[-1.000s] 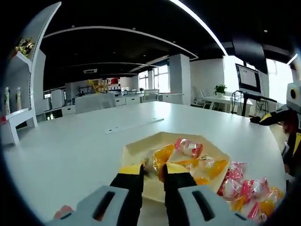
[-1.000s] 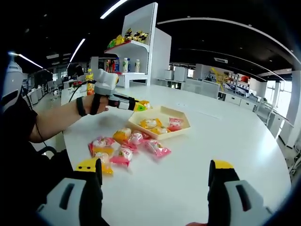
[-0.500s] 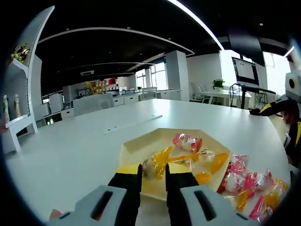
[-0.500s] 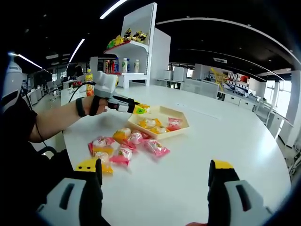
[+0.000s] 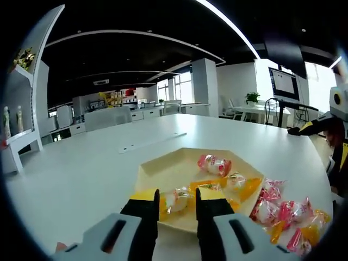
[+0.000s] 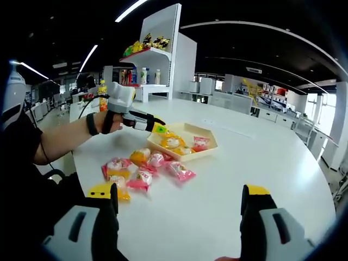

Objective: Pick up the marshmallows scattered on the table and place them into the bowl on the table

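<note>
One wrapped marshmallow point(image 5: 176, 200), light, squashy and crinkly-slick, sits between my left claw's point(image 5: 177, 199) barely parted jaws over the bowl point(image 5: 157, 173); my right claw point(image 6: 179, 200) gapes empty.

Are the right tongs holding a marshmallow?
No. The right tongs are wide open with only bare table between them.

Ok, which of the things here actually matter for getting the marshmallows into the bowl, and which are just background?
Part of the job:
- shallow pale yellow hexagonal bowl
- pink and orange wrapped marshmallows loose on the table
- marshmallows already in the bowl
- left gripper, with an orange wrapped marshmallow between its jaws

Just around:
- white shelf unit with bottles and snacks
- wall monitor
- potted plant
</note>
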`<state>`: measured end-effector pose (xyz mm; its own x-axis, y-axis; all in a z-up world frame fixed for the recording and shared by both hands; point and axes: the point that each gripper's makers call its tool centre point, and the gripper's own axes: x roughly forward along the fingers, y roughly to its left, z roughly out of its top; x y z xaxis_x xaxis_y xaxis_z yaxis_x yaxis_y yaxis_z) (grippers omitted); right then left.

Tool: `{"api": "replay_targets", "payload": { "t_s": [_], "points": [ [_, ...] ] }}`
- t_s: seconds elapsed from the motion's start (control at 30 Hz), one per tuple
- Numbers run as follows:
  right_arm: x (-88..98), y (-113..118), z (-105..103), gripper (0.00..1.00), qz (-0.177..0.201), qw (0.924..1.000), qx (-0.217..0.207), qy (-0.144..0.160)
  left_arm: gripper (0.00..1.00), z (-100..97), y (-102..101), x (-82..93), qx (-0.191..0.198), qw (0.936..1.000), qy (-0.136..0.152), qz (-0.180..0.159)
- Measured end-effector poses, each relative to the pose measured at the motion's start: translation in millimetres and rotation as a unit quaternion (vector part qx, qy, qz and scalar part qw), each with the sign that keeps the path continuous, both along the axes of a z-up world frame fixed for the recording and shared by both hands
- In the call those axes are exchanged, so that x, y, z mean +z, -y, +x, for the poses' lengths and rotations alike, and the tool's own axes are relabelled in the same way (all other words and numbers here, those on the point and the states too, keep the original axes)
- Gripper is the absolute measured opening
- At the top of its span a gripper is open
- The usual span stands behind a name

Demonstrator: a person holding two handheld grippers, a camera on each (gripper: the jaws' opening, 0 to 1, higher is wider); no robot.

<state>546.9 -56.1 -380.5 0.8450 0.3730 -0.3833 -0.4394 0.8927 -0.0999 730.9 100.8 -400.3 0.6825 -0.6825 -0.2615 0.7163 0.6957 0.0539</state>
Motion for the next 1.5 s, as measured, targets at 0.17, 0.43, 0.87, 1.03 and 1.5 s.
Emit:
{"api": "replay_targets", "payload": {
  "t_s": [0.17, 0.43, 0.87, 1.03, 1.5],
  "points": [
    [1.0, -1, 0, 0.90, 0.000, 1.0000, 0.001, 0.001, 0.48, -7.4, 2, 7.2, -0.004, 0.9998, -0.007, -0.018],
    [2.7, 1, -1, 0.90, -0.001, 1.0000, -0.001, 0.004, 0.70, -32.7, 7, 22.8, -0.041, 0.9989, 0.021, -0.009],
    [5.9, 3, -5, 0.90, 0.001, 1.0000, 0.000, 0.010, 0.89, -114.9, -3, 37.0, -0.110, 0.9929, -0.010, -0.046],
    [7.1, 3, -6, 0.90, 0.003, 0.9999, 0.001, 0.012, 0.90, -134.1, -17, 32.4, -0.121, 0.9925, 0.000, -0.018],
    [7.6, -4, -10, 0.90, 0.004, 0.9999, 0.005, 0.013, 0.95, -161.2, -42, 27.4, -0.113, 0.9933, -0.021, -0.007]
  ]
}}
